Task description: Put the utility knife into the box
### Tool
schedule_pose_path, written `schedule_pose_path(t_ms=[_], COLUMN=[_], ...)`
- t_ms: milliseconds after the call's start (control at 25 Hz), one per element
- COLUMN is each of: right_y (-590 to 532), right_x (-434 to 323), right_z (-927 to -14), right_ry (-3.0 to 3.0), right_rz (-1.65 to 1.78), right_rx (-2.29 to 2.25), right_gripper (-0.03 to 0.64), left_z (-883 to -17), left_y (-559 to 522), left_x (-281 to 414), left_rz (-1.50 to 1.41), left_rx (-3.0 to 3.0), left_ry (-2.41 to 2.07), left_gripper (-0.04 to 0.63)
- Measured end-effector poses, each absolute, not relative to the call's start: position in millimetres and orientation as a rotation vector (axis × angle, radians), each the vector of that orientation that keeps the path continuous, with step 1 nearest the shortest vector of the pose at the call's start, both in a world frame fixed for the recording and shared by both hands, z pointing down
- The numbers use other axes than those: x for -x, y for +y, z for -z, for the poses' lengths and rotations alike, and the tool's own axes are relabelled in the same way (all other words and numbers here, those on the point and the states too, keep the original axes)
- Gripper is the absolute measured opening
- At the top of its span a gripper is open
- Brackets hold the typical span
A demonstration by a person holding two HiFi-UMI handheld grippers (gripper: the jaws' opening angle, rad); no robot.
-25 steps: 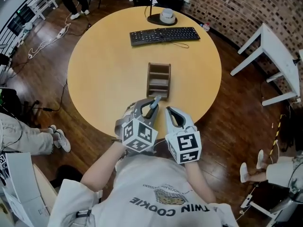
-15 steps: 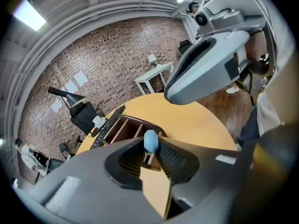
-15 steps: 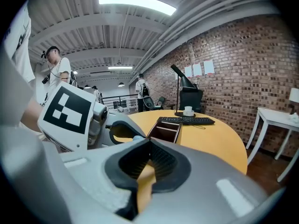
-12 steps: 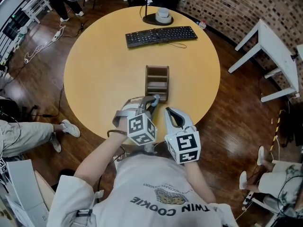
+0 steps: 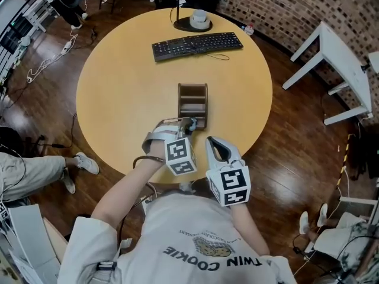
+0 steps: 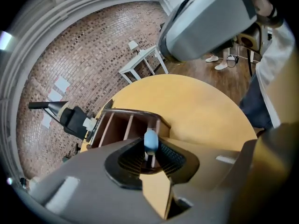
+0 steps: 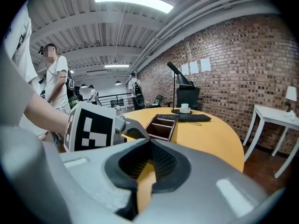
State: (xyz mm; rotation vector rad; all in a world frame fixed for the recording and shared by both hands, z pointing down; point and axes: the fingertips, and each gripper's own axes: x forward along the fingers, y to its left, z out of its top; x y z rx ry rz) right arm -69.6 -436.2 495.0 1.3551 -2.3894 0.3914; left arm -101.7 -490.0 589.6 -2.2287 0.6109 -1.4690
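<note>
A brown wooden box (image 5: 193,104) with several open compartments stands in the middle of the round yellow table (image 5: 124,87). My left gripper (image 5: 189,125) hovers at the box's near end, shut on the utility knife (image 5: 191,122). In the left gripper view the knife's light-blue end (image 6: 150,141) sticks up between the pads, with the box (image 6: 122,125) just beyond. My right gripper (image 5: 214,142) rests to the right of the left one, near the table's front edge, shut and holding nothing. The right gripper view shows its pads (image 7: 149,146) meeting and the box (image 7: 161,125) ahead.
A black keyboard (image 5: 197,44) lies at the far side of the table, with a lamp base and a cup (image 5: 199,20) behind it. A white table (image 5: 337,64) stands on the right over the wooden floor. People stand at the far left.
My left gripper has turned and tipped forward, bringing the knife up to the near end of the box. The right gripper has stayed where it was.
</note>
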Motion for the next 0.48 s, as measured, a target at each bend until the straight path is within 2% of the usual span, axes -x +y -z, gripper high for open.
schedule_pose_path(t_ms=[480], right_y=[-431.3], right_x=[58.2], right_z=[-497.8], right_ry=[-2.385], right_rz=[-0.394], right_rx=[-1.346], right_gripper=[0.002], left_z=[-599.3], left_y=[-494.5], left_x=[94.7], left_rz=[1.490], left_rx=[2.165], left_ry=[0.576], left_gripper=[0.083])
